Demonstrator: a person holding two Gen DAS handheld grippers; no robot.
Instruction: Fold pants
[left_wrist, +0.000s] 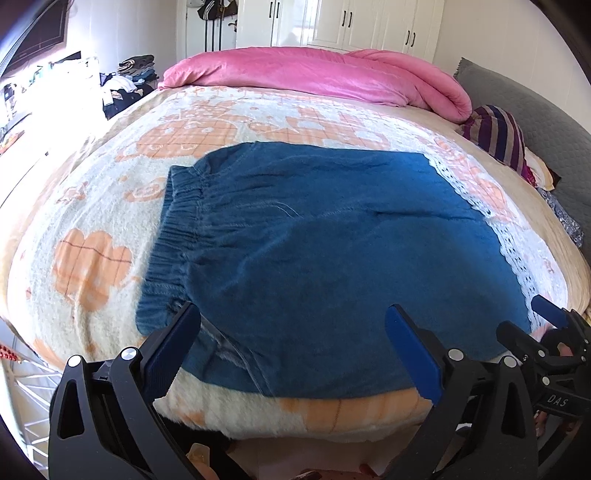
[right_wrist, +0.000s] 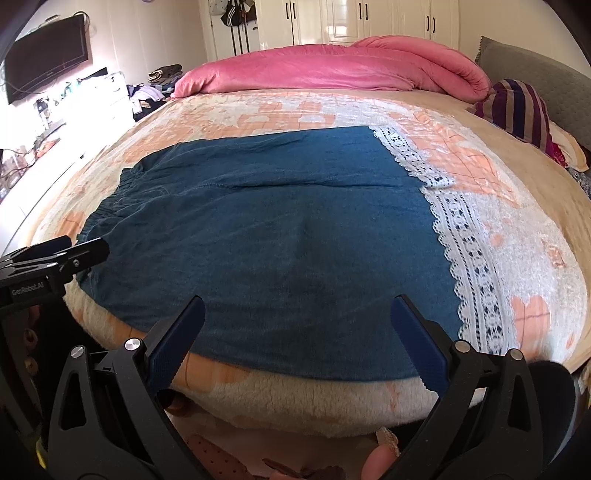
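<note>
The scene was a bedroom with white wardrobe doors (left_wrist: 354, 22) along the far wall and a dark flat television (right_wrist: 44, 70) mounted on the wall to the left of the bed. The bed carried a fleecy cream blanket with orange checked hearts (left_wrist: 92, 258), and a rolled pink quilt (left_wrist: 314, 74) lay across its far end. A purple and tan striped pillow (left_wrist: 498, 133) sat beside the grey padded headboard (left_wrist: 535, 122) on the right edge of the bed.

The blue denim pants with an elastic waistband and white lace hems (left_wrist: 314, 229) lay flat on the blanket, reaching to the near edge of the bed. Their gathered waistband pointed left and the lace trim (right_wrist: 465, 258) ran down their right side. They appeared to be folded already, leg over leg, though the fisheye bend made that hard to confirm.

The left gripper (left_wrist: 291, 347) hung over the near edge of the pants by the waistband end, its blue-padded fingers spread wide and holding nothing. The right gripper (right_wrist: 295, 343) hung over the near edge of the pants toward the lace end, spread just as wide and also empty. Each gripper showed at the rim of the other's view.
</note>
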